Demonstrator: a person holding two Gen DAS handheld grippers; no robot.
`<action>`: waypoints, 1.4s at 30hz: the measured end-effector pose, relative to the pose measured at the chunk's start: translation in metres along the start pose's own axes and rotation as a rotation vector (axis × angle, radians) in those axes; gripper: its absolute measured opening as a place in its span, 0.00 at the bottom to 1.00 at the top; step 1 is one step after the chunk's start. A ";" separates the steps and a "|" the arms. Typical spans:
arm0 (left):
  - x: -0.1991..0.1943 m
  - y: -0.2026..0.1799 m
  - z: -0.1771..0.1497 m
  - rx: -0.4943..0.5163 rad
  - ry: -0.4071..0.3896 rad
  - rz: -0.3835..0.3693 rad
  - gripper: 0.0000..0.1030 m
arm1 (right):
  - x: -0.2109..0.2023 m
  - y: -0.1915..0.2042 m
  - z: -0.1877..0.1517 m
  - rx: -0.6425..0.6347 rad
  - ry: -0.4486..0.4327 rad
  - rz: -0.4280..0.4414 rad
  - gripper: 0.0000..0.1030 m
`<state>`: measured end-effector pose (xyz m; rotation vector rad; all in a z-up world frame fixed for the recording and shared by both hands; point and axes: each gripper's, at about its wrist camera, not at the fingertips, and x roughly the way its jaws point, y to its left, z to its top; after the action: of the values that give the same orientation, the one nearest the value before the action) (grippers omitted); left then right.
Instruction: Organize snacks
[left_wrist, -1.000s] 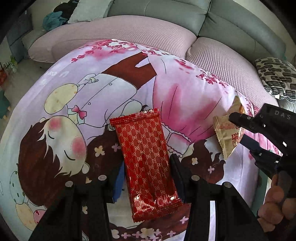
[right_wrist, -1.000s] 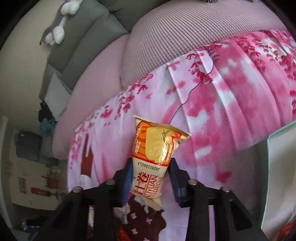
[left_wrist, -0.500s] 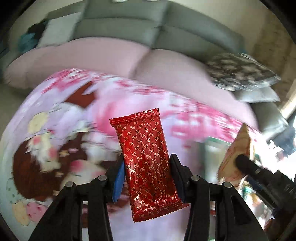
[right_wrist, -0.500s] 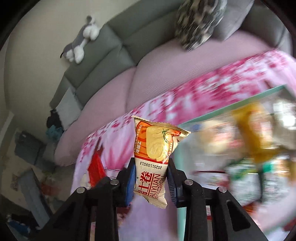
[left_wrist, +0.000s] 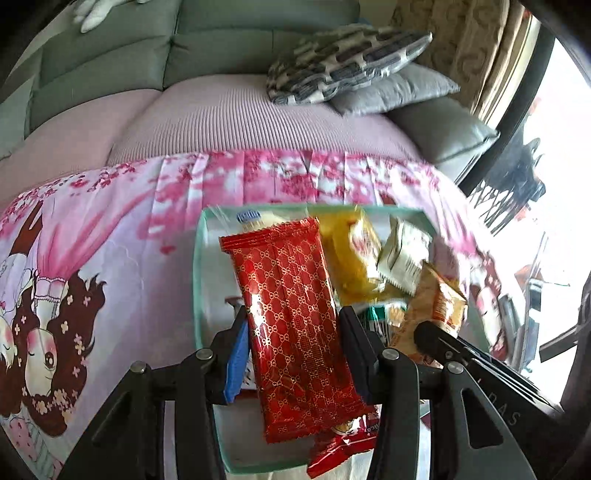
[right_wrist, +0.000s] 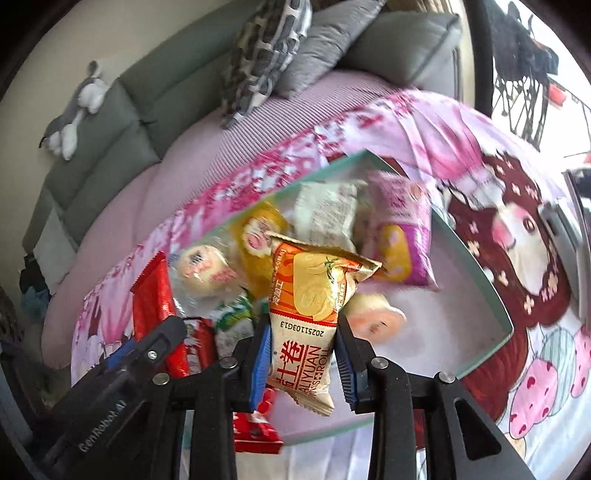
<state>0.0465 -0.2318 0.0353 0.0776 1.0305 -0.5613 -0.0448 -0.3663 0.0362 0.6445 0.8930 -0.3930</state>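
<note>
Behind the pink cartoon blanket (left_wrist: 110, 229) stands a grey sofa (left_wrist: 110, 55). On the blanket lies a shallow tray (right_wrist: 506, 321) with a green rim, so snacks collect there. The left gripper (left_wrist: 293, 354) pinches a glossy red wrapper (left_wrist: 291, 317) above it; the right gripper (right_wrist: 303, 354) pinches a crinkled orange egg-roll packet (right_wrist: 310, 314), both ready to drop.

home living room, big grey sofa (left_wrist: 110, 55) with throw pillows (left_wrist: 343, 62), plush toy (right_wrist: 79, 110) on top, cartoon blanket (left_wrist: 92, 229), curtain (left_wrist: 465, 48) by window
</note>
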 end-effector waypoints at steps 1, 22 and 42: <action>-0.001 -0.001 -0.001 0.002 0.001 0.006 0.47 | 0.001 -0.003 -0.002 0.001 0.004 0.005 0.35; -0.049 0.073 -0.081 -0.124 0.023 0.345 0.82 | -0.024 0.020 -0.076 -0.188 0.019 0.019 0.80; -0.052 0.095 -0.096 -0.164 0.055 0.464 0.82 | -0.016 0.034 -0.086 -0.270 0.006 -0.029 1.00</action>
<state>-0.0044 -0.0986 0.0094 0.1819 1.0655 -0.0532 -0.0858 -0.2826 0.0215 0.3849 0.9419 -0.2901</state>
